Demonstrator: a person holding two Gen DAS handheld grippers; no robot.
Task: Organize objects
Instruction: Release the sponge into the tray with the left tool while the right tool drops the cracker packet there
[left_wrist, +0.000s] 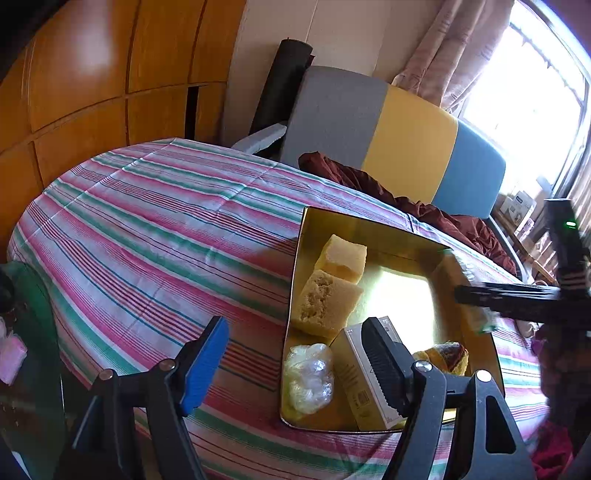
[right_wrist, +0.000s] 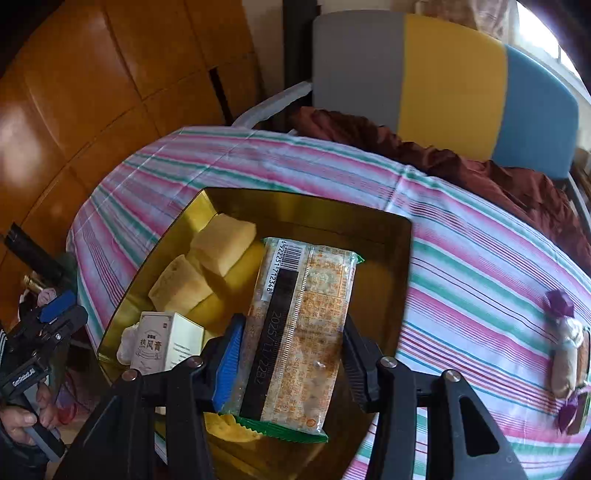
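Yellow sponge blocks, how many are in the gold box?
2. One sponge block sits toward the far left corner of the gold box; the other leans against it, nearer the camera. More may hide under the snack packet.

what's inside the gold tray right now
Inside the gold tray: two yellow sponge blocks, a white box, crumpled clear plastic and a pastry, partly hidden behind the left claw.

Gold tray (right_wrist: 402, 236) rests on the striped cloth. Inside: two yellow sponge blocks (right_wrist: 199, 266) side by side, a small white box (right_wrist: 166, 343), a crumpled clear wrapper (left_wrist: 308, 376). Snack packet (right_wrist: 295, 332), barcode side up, is above the tray. Wrapped candy (right_wrist: 567, 354) lies apart on the cloth.
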